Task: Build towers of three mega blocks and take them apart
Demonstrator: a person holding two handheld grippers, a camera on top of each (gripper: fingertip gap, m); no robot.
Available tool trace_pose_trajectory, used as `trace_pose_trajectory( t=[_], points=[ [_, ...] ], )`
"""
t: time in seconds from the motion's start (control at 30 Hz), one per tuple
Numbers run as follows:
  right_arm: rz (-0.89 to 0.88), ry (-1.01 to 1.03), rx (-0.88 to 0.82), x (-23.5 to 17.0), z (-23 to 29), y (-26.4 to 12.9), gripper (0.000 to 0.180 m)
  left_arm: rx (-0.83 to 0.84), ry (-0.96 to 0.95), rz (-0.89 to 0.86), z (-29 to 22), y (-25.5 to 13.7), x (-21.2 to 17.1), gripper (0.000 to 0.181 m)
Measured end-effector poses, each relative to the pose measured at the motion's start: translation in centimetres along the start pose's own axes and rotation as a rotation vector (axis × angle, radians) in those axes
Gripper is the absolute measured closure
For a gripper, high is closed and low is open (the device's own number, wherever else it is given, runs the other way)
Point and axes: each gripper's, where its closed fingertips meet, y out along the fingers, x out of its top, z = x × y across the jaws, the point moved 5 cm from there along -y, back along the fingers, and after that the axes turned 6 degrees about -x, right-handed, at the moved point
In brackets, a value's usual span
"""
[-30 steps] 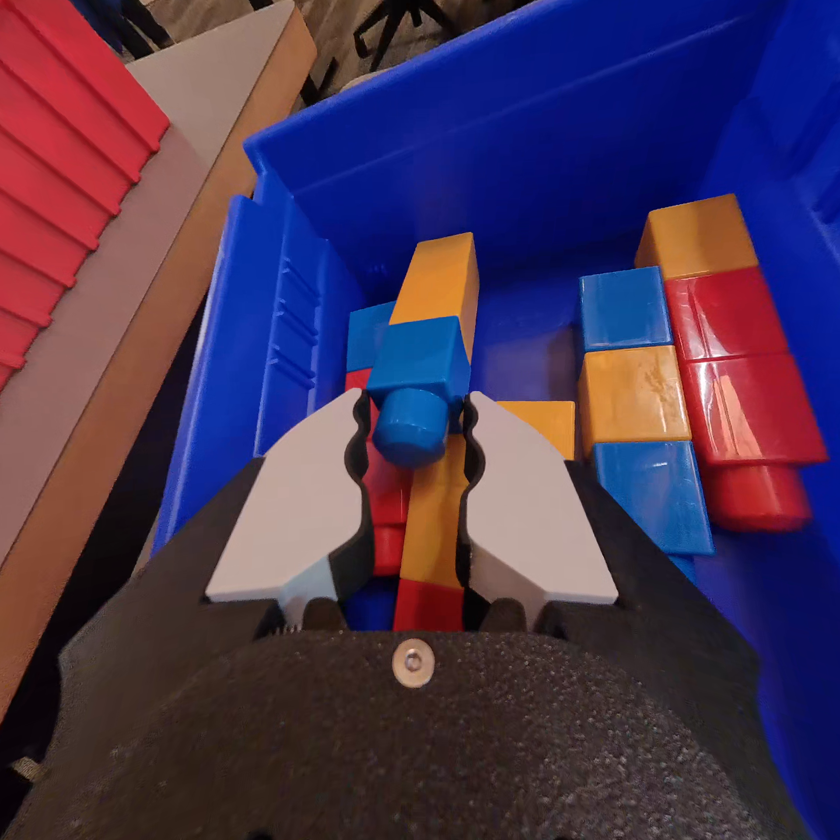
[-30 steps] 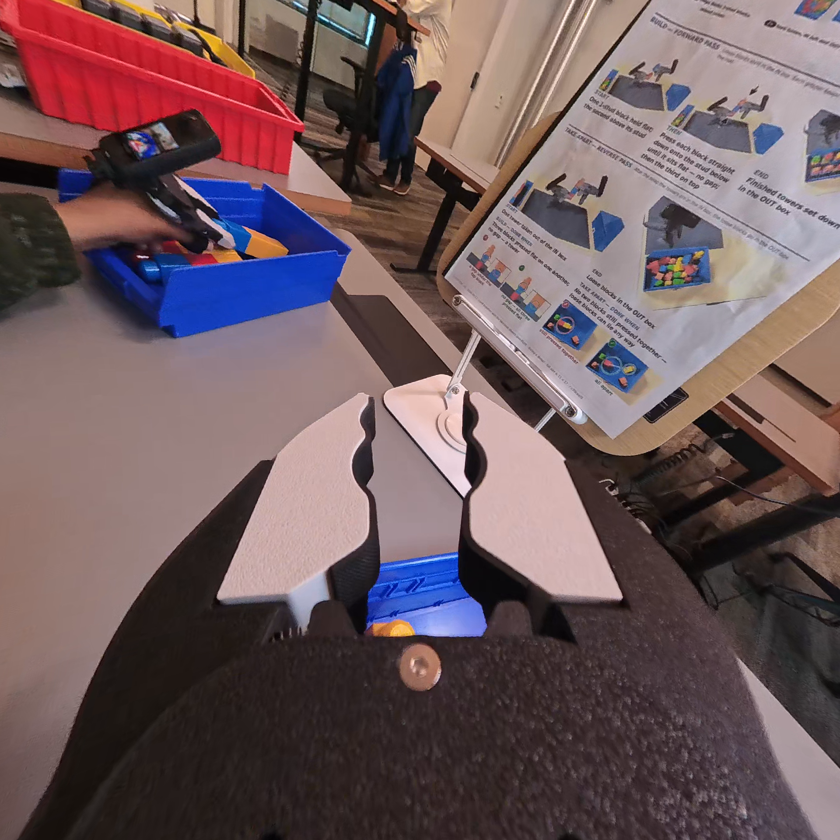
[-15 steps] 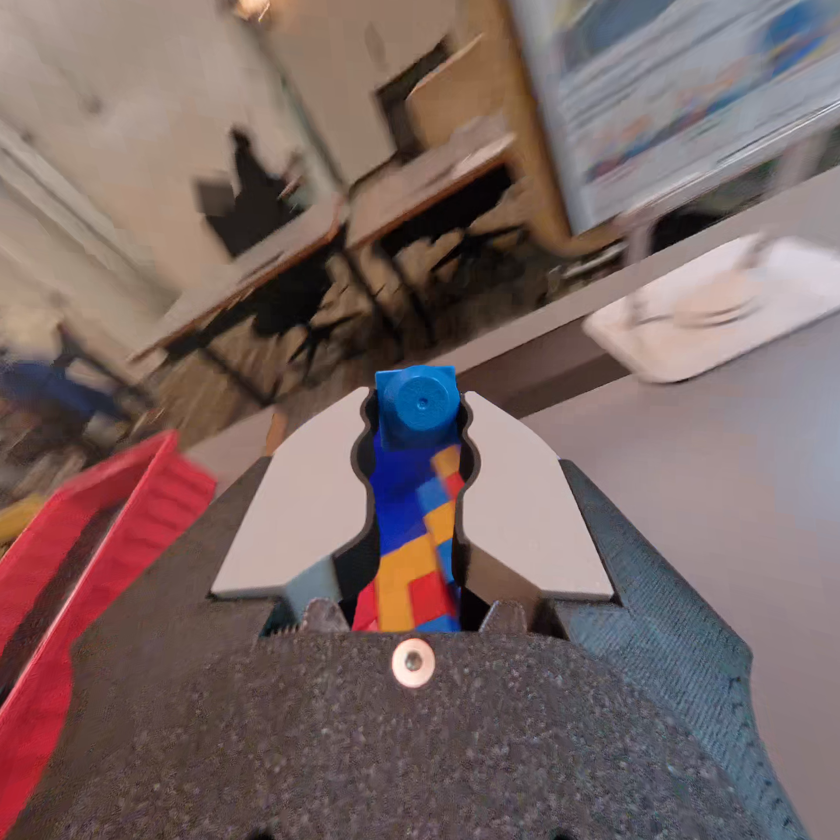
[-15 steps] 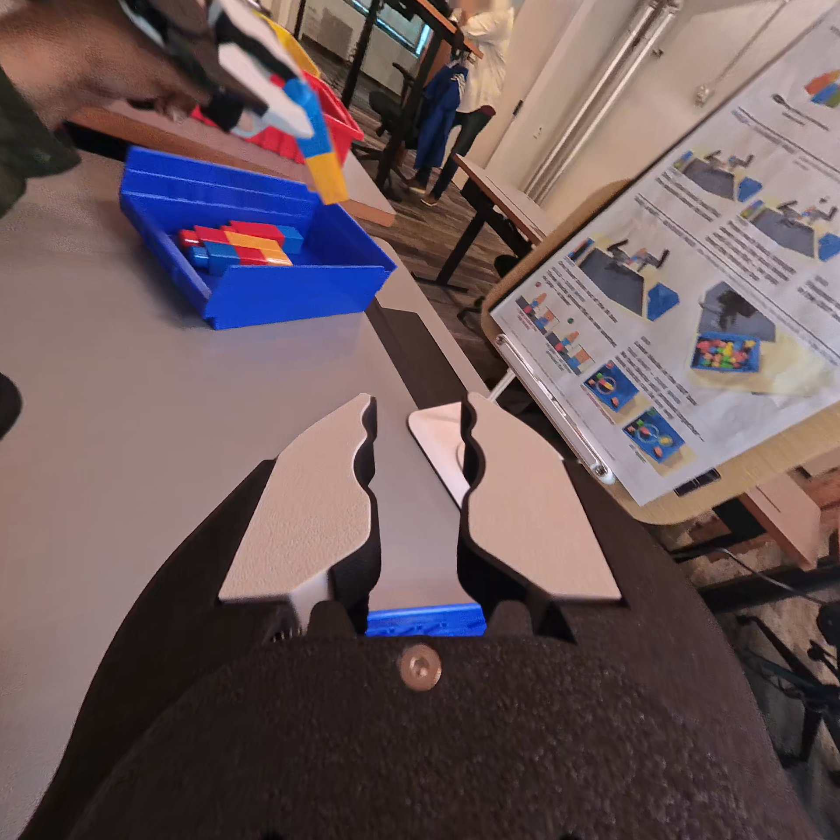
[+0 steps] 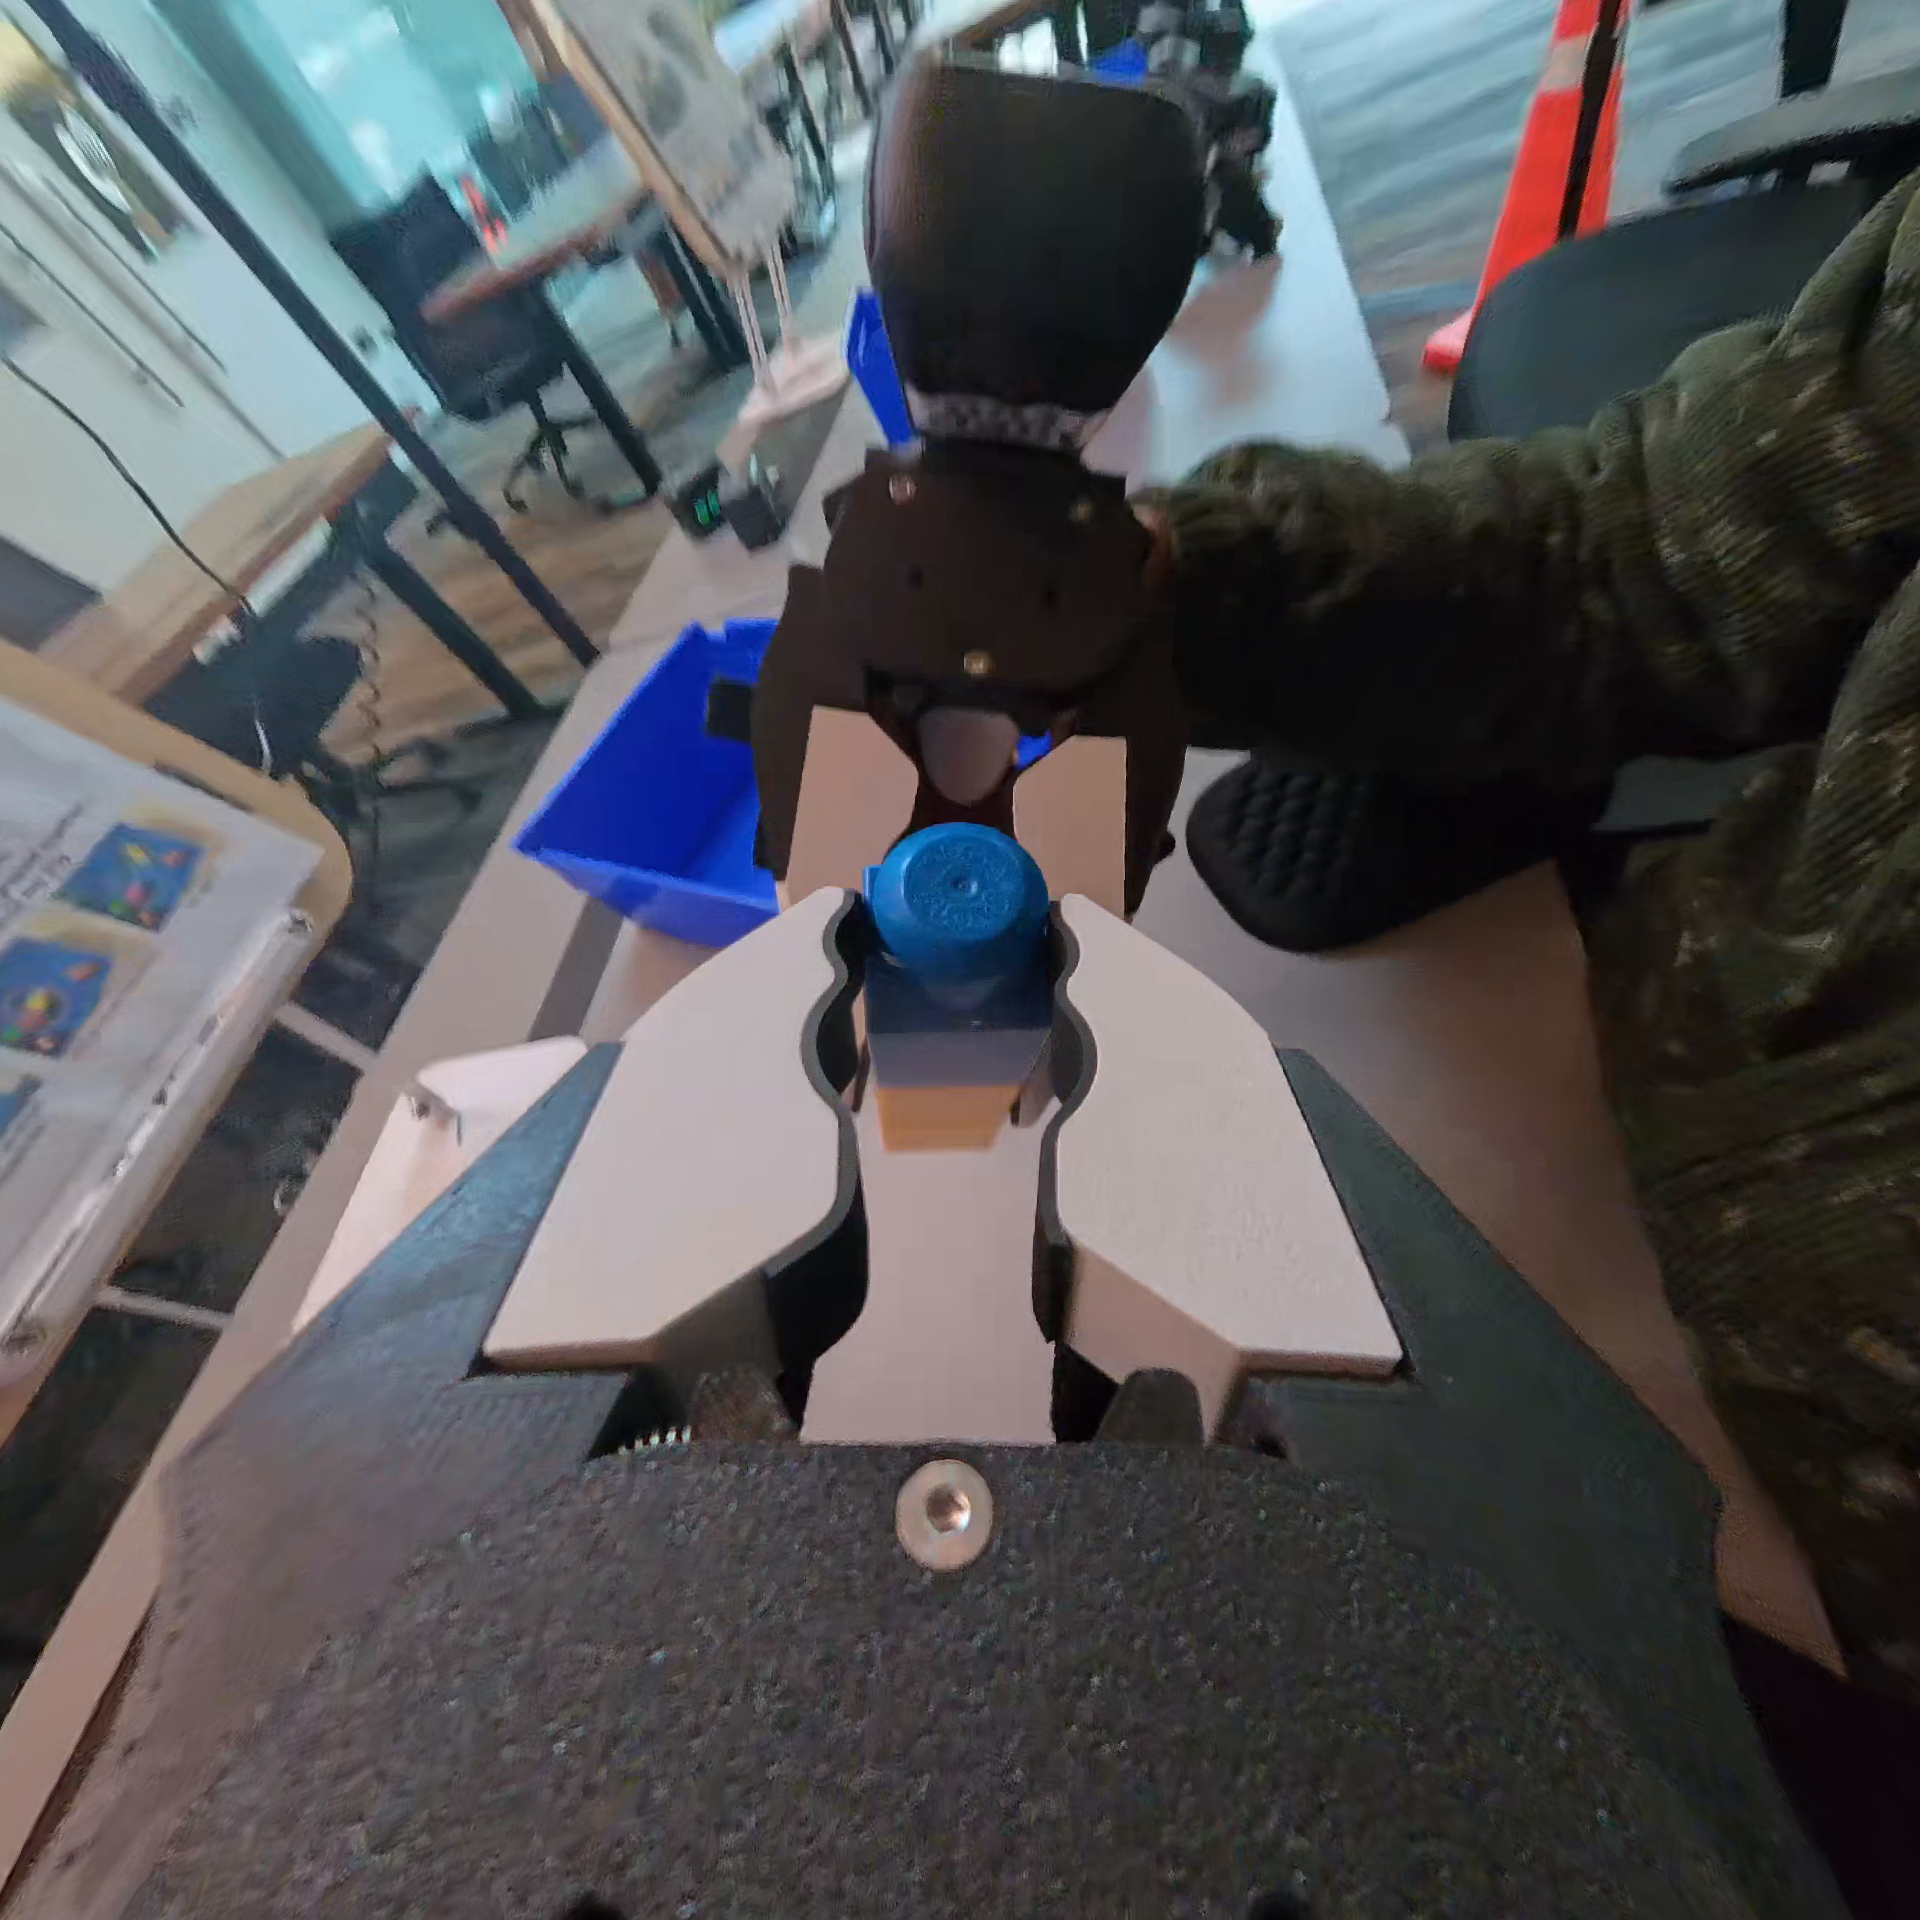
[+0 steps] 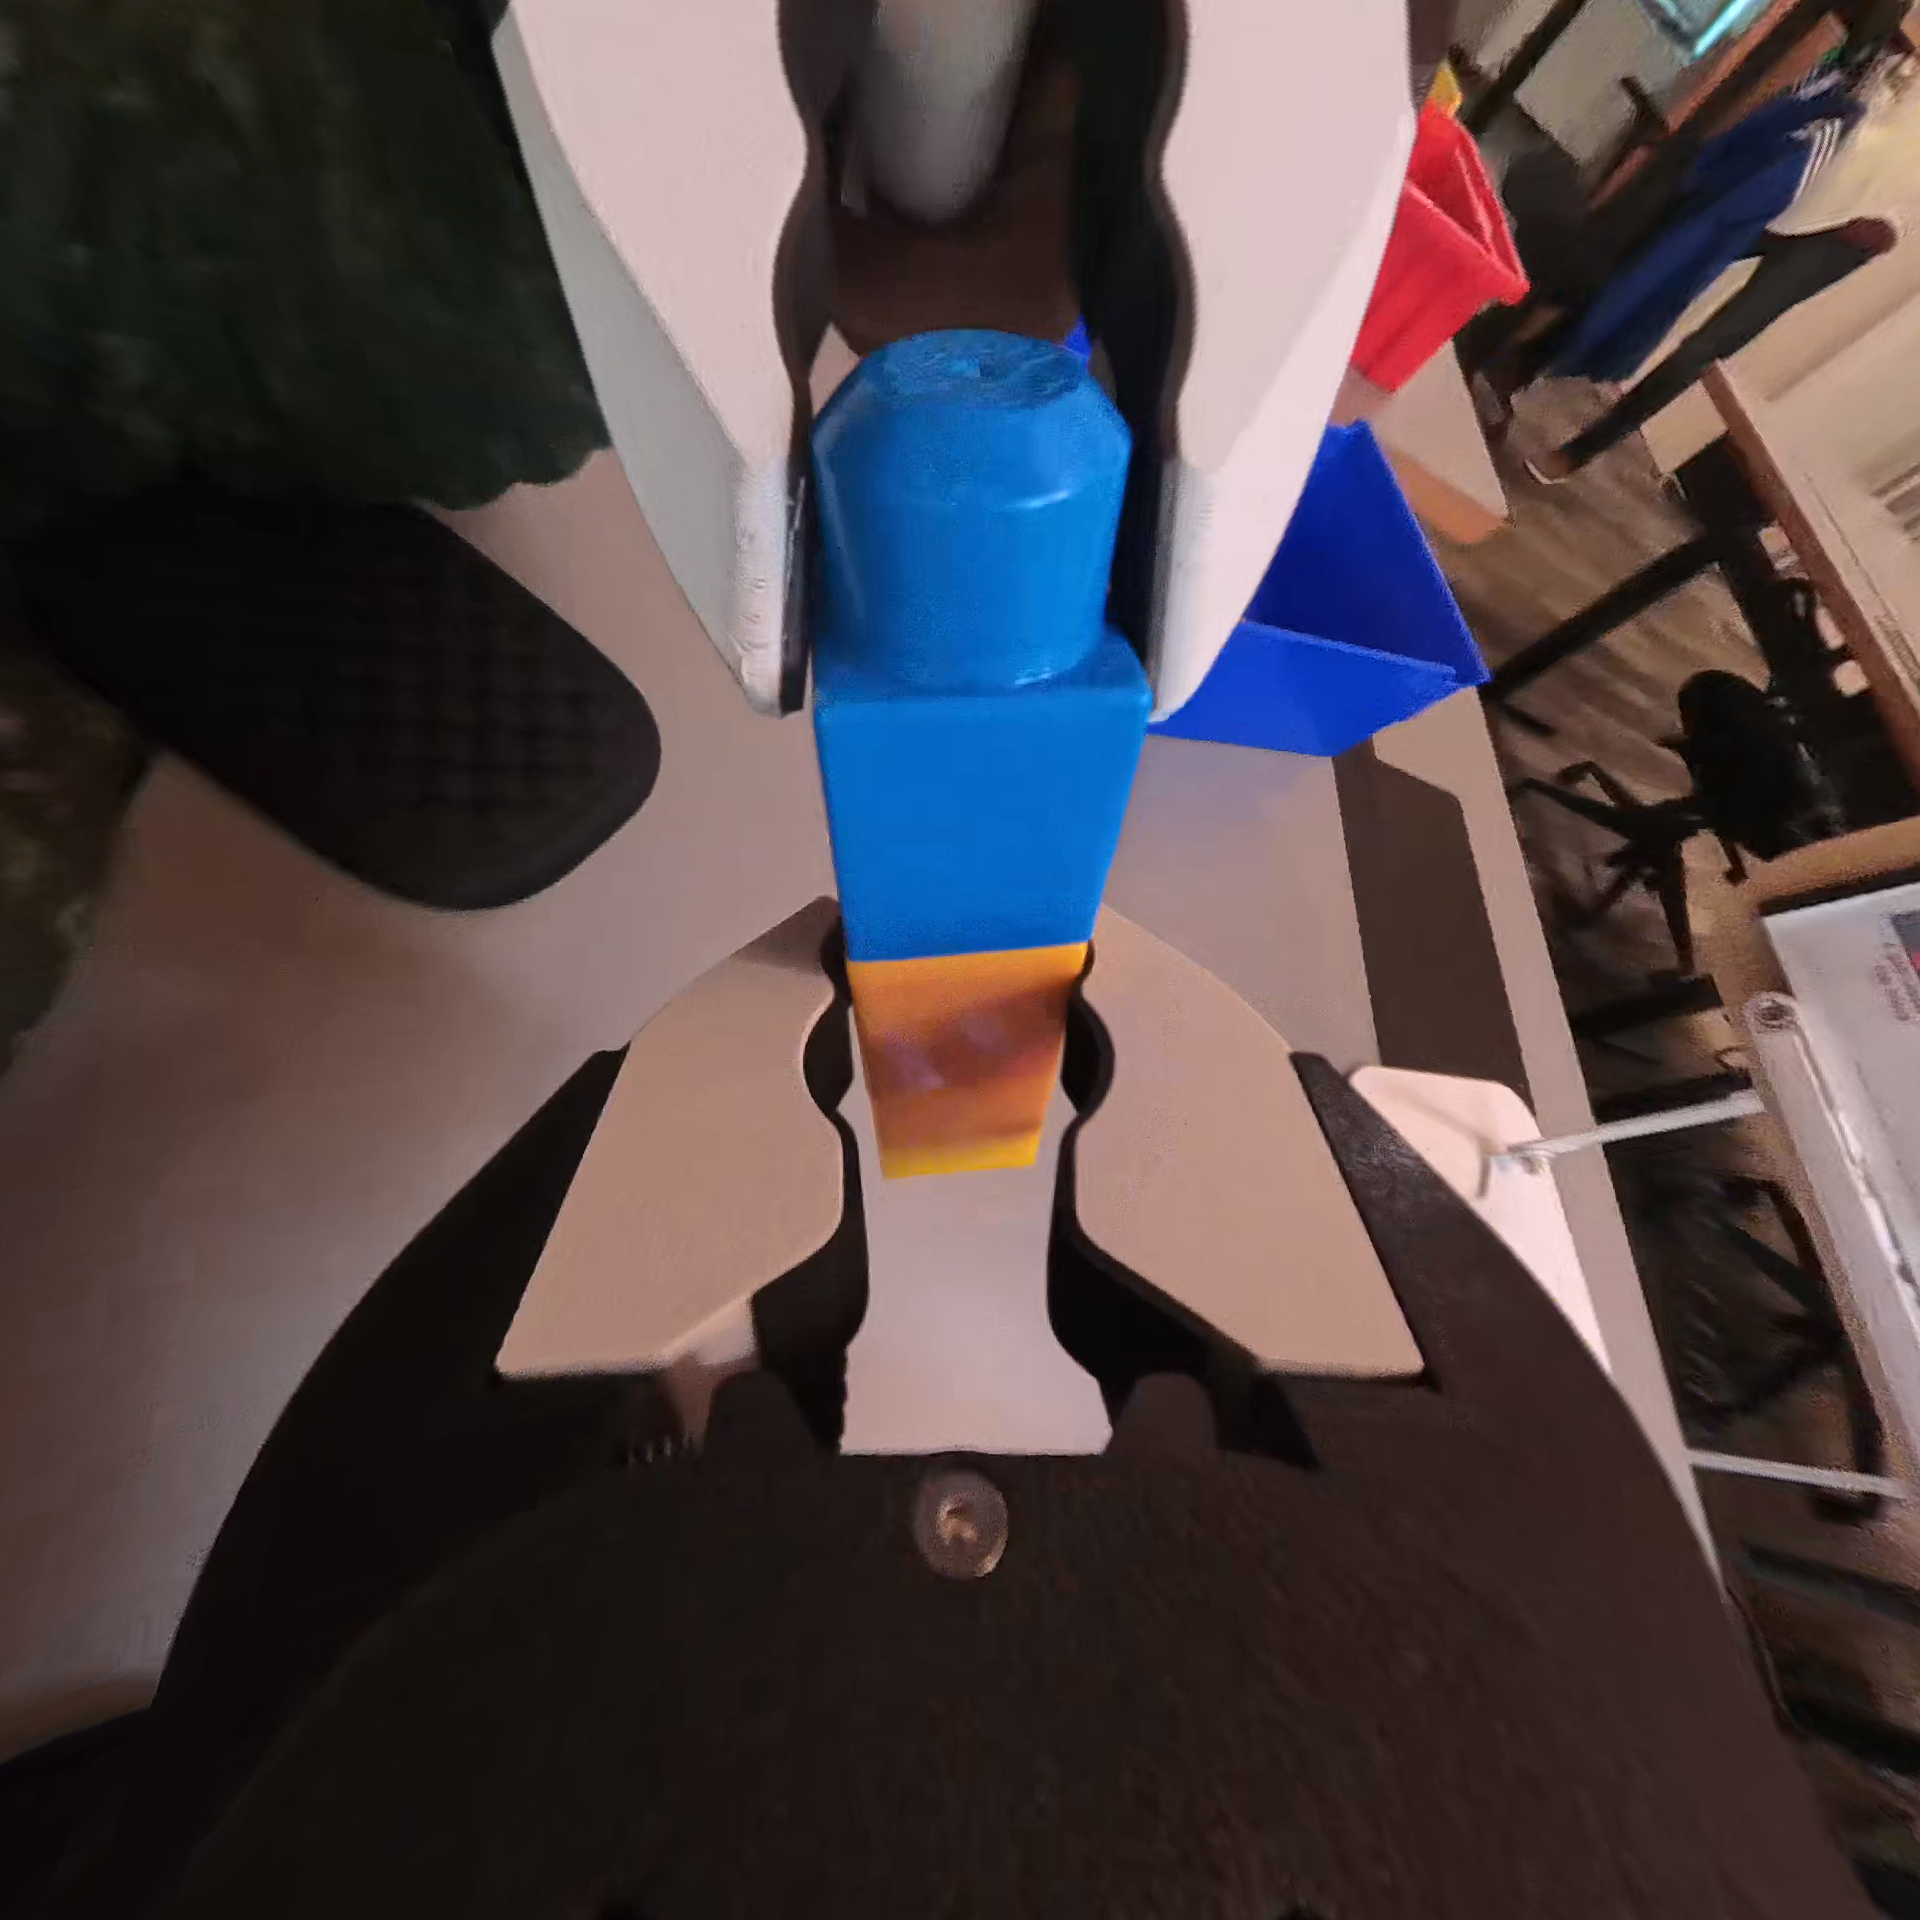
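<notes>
Your left hand-held gripper (image 5: 951, 997) has lifted the block tower (image 5: 948, 997) from the bin, pinching it; your right hand-held gripper (image 6: 956, 1023), spread, now flanks its orange block (image 6: 961, 1060) mid-frame, ready to pull apart.

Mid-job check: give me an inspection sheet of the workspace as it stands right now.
Surface: grey table, seen beneath the tongs.
Job's things: blue block stacked on orange block, held between both tongs; no third block seen; blue bin on the table.
Clutter: black mesh item by the green sleeve; instruction sheet on a white stand base.
Grippers: left tongs shut on the blue block; right tongs flank the orange block, grip unclear.
Cables: one dark cable in the left background.
Surroundings: desks, chairs, orange cone, red bin.
</notes>
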Motion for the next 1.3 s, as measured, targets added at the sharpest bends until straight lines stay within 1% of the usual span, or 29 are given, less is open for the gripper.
trace_pose_trajectory(
  t=[0.07, 0.1, 0.13, 0.17, 0.23, 0.3, 0.37, 0.5, 0.57, 0.63, 0.67, 0.77, 0.9, 0.97, 1.07, 1.1, 1.13, 1.23, 1.3],
  points=[
    [-0.120, 0.050, -0.006, 0.5, -0.7, -0.5, 0.142, 0.044, 0.019, -0.150, 0.7, -0.4, 0.9, 0.145],
    [-0.205, 0.092, -0.007, 1.0, -1.2, -1.0, 0.142, 0.057, 0.025, -0.209, 0.9, -0.6, 1.2, 0.139],
    [-0.295, 0.133, -0.015, 1.5, -1.7, -1.6, 0.142, 0.062, 0.019, -0.228, 1.2, -0.5, 1.2, 0.131],
    [-0.378, 0.170, -0.022, 2.0, -2.2, -2.2, 0.142, 0.070, 0.010, -0.215, 1.4, -0.3, 0.9, 0.123],
    [-0.488, 0.216, -0.004, 2.5, -2.6, -3.3, 0.142, 0.093, 0.012, -0.191, 1.9, 0.6, 0.3, 0.117],
    [-0.527, 0.215, 0.009, 2.6, -2.5, -3.8, 0.142, 0.033, -0.026, -0.258, 1.8, 1.0, 0.4, 0.120],
    [-0.560, 0.233, 0.026, 2.7, -2.3, -3.9, 0.142, -0.018, -0.051, -0.281, 1.7, 1.1, 0.2, 0.122],
    [-0.670, 0.306, 0.038, 3.2, -2.9, -4.8, 0.142, 0.017, -0.012, -0.179, 2.0, 1.7, -1.1, 0.118],
    [-0.668, 0.303, 0.034, 3.3, -2.8, -4.8, 0.142, 0.026, -0.028, -0.183, 2.0, 2.3, -1.0, 0.122],
    [-0.641, 0.288, 0.021, 3.3, -2.5, -4.2, 0.142, 0.064, -0.021, -0.184, 2.2, 2.8, -0.9, 0.134],
    [-0.624, 0.281, -0.003, 3.2, -2.6, -3.9, 0.142, 0.051, -0.029, -0.158, 2.0, 3.0, -1.2, 0.144],
    [-0.581, 0.290, 0.002, 2.7, -2.7, -3.6, 0.142, 0.046, -0.063, -0.099, 2.1, 3.3, -1.8, 0.144],
    [-0.630, 0.325, 0.001, 3.1, -3.6, -5.5, 0.138, -0.003, -0.067, -0.019, 2.4, 3.4, -3.4, 0.144],
    [-0.605, 0.307, -0.027, 2.9, -4.0, -6.5, 0.134, -0.043, -0.082, 0.019, 2.4, 3.6, -4.4, 0.144],
    [-0.529, 0.269, -0.057, 2.3, -4.3, -7.2, 0.133, -0.069, -0.089, 0.052, 2.5, 4.1, -5.3, 0.144],
    [-0.499, 0.252, -0.054, 2.1, -4.2, -7.2, 0.136, -0.073, -0.097, 0.060, 2.5, 4.2, -5.6, 0.144],
    [-0.469, 0.238, -0.033, 1.8, -4.0, -7.2, 0.146, -0.081, -0.102, 0.070, 2.6, 4.3, -5.8, 0.144],
    [-0.397, 0.230, -0.016, 1.4, -3.7, -7.0, 0.147, -0.090, -0.084, 0.087, 2.6, 4.4, -6.4, 0.144],
    [-0.396, 0.225, -0.012, 1.5, -3.6, -6.9, 0.147, -0.071, -0.058, 0.076, 2.7, 4.4, -6.4, 0.144]
  ],
)
